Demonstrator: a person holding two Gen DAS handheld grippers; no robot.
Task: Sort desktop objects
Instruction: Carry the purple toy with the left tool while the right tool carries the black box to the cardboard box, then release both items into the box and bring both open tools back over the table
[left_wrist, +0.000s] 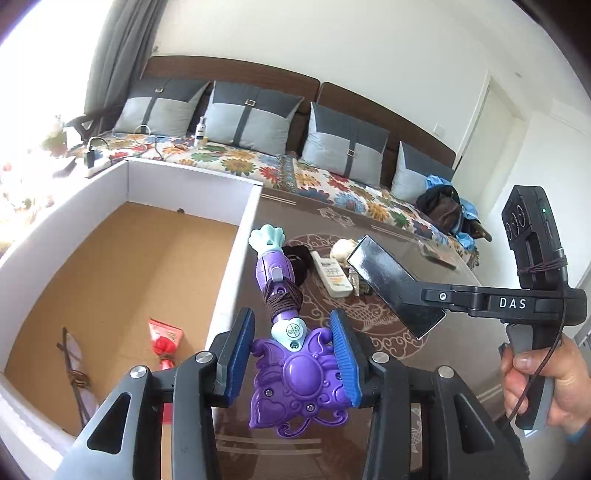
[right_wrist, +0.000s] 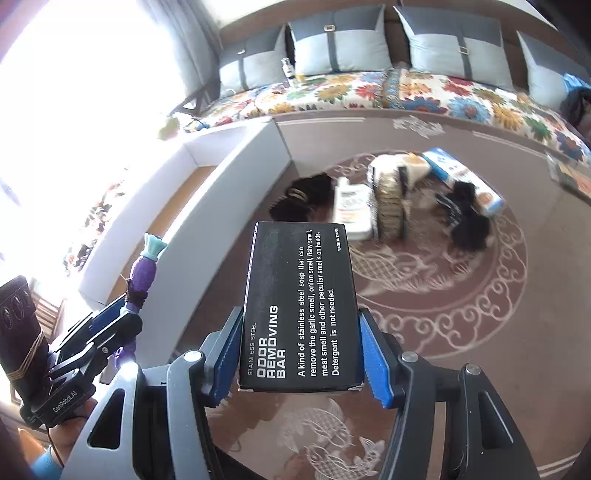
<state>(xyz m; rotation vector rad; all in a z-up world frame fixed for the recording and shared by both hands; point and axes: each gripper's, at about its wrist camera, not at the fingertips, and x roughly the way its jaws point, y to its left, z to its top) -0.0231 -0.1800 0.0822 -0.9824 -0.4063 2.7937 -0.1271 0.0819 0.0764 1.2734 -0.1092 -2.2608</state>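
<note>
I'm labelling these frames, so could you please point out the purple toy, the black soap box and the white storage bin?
purple toy (left_wrist: 301, 376): left wrist view, round centre of its base.
black soap box (right_wrist: 299, 306): right wrist view, printed face.
white storage bin (left_wrist: 236, 254): left wrist view, right wall.

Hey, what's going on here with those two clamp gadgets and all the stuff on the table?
A person is sorting odds and ends off a patterned table using two hand-held grippers. The left gripper is clamped on a purple toy wand, held up beside a white box that already holds a red item. The right gripper grips a black odor removing bar box. A white tube and other bits still lie on the table.
</note>
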